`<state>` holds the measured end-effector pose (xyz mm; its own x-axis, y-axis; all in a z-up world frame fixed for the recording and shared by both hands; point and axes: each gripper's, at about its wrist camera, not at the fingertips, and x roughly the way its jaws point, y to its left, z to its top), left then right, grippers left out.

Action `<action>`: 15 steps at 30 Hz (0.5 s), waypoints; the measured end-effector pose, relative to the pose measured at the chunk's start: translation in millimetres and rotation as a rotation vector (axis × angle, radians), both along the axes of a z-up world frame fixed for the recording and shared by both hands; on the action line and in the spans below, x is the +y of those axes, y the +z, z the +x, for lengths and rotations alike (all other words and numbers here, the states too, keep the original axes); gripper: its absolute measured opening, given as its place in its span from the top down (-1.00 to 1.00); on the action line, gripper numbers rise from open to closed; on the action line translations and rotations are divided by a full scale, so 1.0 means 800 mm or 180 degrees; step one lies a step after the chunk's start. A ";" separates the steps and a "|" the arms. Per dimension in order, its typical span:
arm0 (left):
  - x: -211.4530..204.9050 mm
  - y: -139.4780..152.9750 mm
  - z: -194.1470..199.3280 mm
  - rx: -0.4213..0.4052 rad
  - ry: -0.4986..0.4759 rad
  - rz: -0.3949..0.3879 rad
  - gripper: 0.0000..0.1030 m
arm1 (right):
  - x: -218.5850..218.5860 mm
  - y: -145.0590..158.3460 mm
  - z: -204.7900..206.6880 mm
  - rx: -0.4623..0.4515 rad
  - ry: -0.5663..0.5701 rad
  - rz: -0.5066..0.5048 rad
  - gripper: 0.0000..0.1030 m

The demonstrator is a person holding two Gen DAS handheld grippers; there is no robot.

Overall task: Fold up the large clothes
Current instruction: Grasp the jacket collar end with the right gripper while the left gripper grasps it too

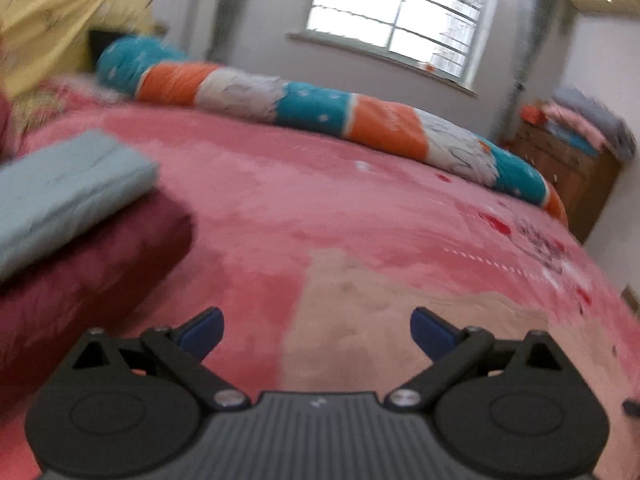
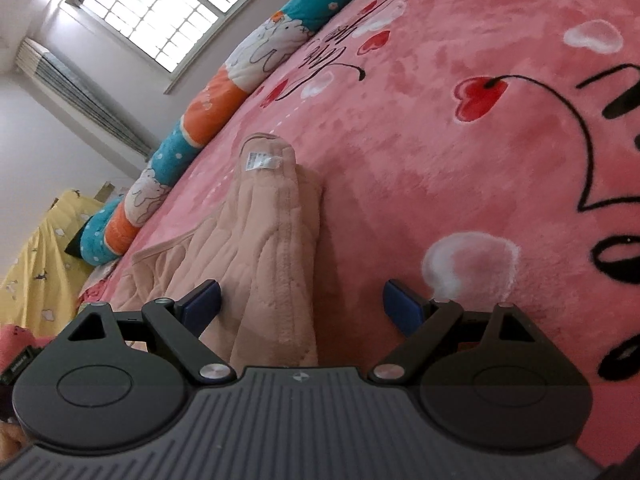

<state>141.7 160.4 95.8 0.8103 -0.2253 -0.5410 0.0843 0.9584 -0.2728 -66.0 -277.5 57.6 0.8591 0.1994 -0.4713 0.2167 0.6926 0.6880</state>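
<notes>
Your right gripper [image 2: 302, 306] has its jaws spread apart and empty, with the beige fleece garment [image 2: 264, 240] lying between and ahead of them on the pink blanket [image 2: 440, 160]. A white sewn-in label [image 2: 264, 162] sits near the garment's far end; its print is too small to read. The blanket carries black script beside red and white hearts, not legible from this angle. Your left gripper [image 1: 317, 332] is likewise spread wide, holding nothing, above the same garment [image 1: 360, 320]. To its left, a pale blue folded item [image 1: 68, 192] rests on a maroon folded item [image 1: 88, 272]. A teal, orange and white rolled quilt [image 1: 320, 108] lies along the bed's far edge, below the window [image 1: 400, 12].
</notes>
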 end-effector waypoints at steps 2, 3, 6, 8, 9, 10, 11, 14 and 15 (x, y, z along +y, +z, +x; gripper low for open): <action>0.019 -0.011 0.007 0.0107 0.0019 -0.0164 -0.87 | 0.001 0.002 -0.001 -0.0032 0.0037 0.0048 -1.00; 0.024 -0.017 0.010 0.0151 -0.0004 -0.0209 -0.87 | 0.001 0.001 0.000 -0.0046 0.0058 0.0070 -1.00; 0.032 -0.033 0.020 0.0227 -0.0048 -0.0330 -0.86 | -0.001 -0.001 0.000 -0.0096 0.0152 0.0153 -1.00; 0.034 -0.043 0.029 0.0289 -0.0129 -0.0457 -0.86 | 0.000 -0.002 0.005 -0.0119 0.0284 0.0221 -1.00; 0.031 -0.050 0.034 0.0338 -0.0177 -0.0508 -0.86 | 0.002 -0.003 0.008 -0.0124 0.0373 0.0253 -1.00; 0.032 -0.054 0.037 0.0378 -0.0221 -0.0538 -0.86 | 0.004 -0.003 0.010 -0.0119 0.0429 0.0248 -1.00; 0.029 -0.058 0.042 0.0417 -0.0269 -0.0557 -0.85 | 0.007 -0.002 0.012 -0.0113 0.0458 0.0221 -1.00; 0.020 -0.070 0.052 0.0546 -0.0424 -0.0605 -0.77 | 0.008 -0.002 0.016 -0.0132 0.0541 0.0278 -1.00; 0.018 -0.072 0.055 0.0563 -0.0460 -0.0636 -0.77 | 0.007 -0.004 0.018 -0.0147 0.0577 0.0336 -1.00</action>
<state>185.8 174.6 38.1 0.6593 -0.4477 -0.6041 0.1504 0.8657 -0.4774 -51.8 -271.8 54.7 0.8248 0.3989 -0.4007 0.0618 0.6408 0.7652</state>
